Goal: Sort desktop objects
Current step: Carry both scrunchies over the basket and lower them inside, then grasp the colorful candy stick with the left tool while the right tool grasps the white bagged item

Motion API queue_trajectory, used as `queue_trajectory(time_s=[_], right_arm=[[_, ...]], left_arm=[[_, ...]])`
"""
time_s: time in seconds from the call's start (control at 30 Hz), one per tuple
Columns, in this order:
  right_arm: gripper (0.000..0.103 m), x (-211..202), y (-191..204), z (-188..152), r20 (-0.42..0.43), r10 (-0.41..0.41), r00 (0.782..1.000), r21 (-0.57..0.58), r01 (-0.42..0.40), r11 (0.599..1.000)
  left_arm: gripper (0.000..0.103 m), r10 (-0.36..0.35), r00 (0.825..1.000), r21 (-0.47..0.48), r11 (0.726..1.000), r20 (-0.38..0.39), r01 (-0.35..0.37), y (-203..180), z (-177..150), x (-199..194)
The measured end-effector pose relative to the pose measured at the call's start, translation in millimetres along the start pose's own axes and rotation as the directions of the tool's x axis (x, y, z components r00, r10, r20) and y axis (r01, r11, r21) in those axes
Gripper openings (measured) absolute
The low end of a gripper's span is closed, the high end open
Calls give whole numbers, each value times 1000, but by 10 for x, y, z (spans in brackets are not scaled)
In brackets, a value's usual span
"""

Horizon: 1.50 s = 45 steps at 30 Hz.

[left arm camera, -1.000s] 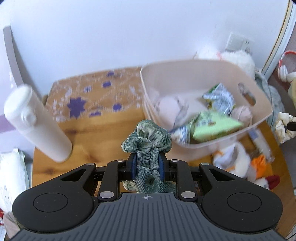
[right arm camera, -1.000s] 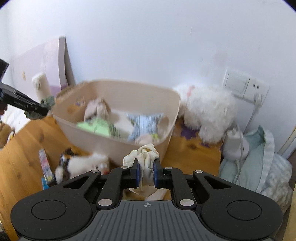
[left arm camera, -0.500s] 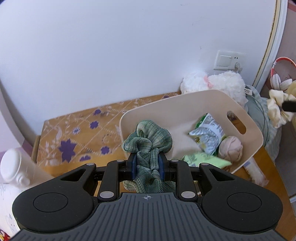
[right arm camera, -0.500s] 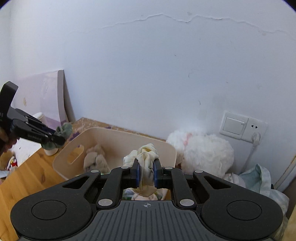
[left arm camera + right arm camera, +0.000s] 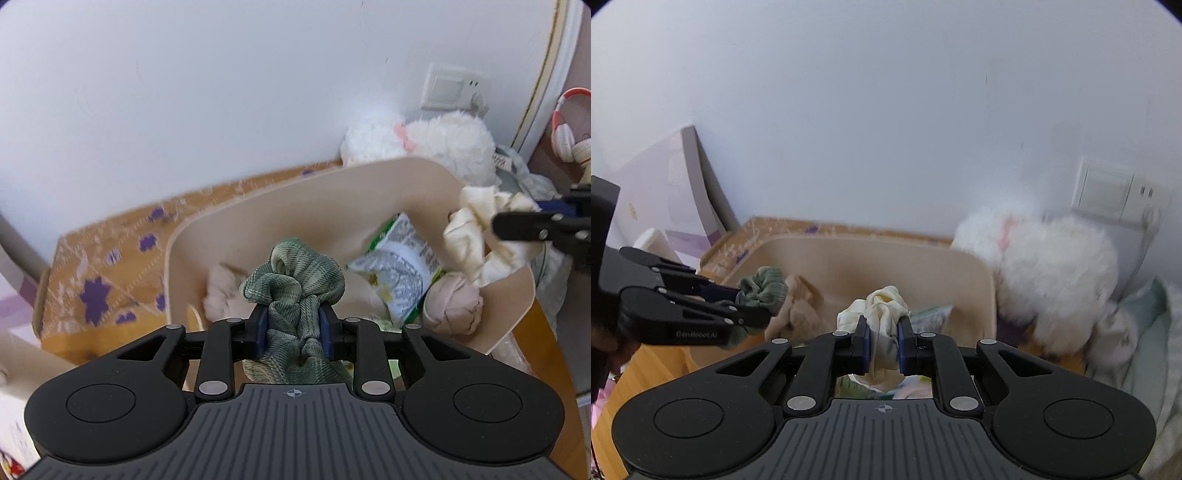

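My left gripper [image 5: 293, 332] is shut on a green scrunchie [image 5: 293, 280] and holds it over the left part of the beige bin [image 5: 258, 214]. My right gripper [image 5: 883, 345] is shut on a cream scrunchie [image 5: 882, 306] and holds it over the bin's near right side [image 5: 988, 295]. In the left wrist view the cream scrunchie [image 5: 484, 236] hangs above the bin's right wall. In the right wrist view the green scrunchie [image 5: 762, 286] is at the bin's left rim. The bin holds a snack packet [image 5: 402, 258] and pink cloth balls [image 5: 454, 304].
A white plush toy [image 5: 1041, 273] sits right behind the bin by the wall socket [image 5: 448, 86]. A patterned cloth [image 5: 107, 266] covers the table's back left. A white bottle [image 5: 655, 240] and a lilac board [image 5: 661, 195] stand at the left. Headphones [image 5: 569, 122] hang at far right.
Both grippers have moved in over the bin with their scrunchies still held; the right one dropped from high beside the bin to just above it.
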State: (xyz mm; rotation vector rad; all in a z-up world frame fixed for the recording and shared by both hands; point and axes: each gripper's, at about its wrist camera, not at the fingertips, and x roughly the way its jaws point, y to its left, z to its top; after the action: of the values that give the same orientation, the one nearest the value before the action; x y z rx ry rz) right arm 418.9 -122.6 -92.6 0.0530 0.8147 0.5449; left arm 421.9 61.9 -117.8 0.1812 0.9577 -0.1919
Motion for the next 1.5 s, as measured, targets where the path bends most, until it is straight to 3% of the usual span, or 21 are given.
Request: queue_trajectory(time_s=[0.27,0.33,0.4,0.47,0.8,0.97,1.13,1.33,1.5], right_arm=[[15,315,113,-144,-93,-31,995,34,35,999],[23,372,118,-188,-104,-48,993,39,52,998],[43,389,112,-211,-102,-62,993,47,67,997],[52,354,89,-241,-88,-73,993,39,76,996],[87,-152,-68,-227,24,-33,999,38,32,999],[94,-444,-220,-335,33,-27,999,26,26,999],[97,-594,-359,-555,-12,-68,998,-15,68,998],[97,-627,-538,-869,-68,-110,992,35,113,993],[98,-544,-588,-1115,-134,-141,981,46,148,988]], left_arm=[[32,27,998,12,1000,-59,-26,-83,-174,230],[48,44,997,13,999,-60,-43,-74,-211,262],[63,44,997,9,999,-58,-43,-43,-243,260],[70,42,998,8,999,-48,-41,-12,-249,231],[73,-26,998,-23,999,49,27,233,-272,-182],[77,-46,997,11,999,58,45,368,-477,-409],[78,-61,998,104,993,-11,62,425,-781,-444],[78,-81,992,305,947,-93,106,347,-1233,-385],[78,-50,987,465,878,-153,117,218,-1536,-288]])
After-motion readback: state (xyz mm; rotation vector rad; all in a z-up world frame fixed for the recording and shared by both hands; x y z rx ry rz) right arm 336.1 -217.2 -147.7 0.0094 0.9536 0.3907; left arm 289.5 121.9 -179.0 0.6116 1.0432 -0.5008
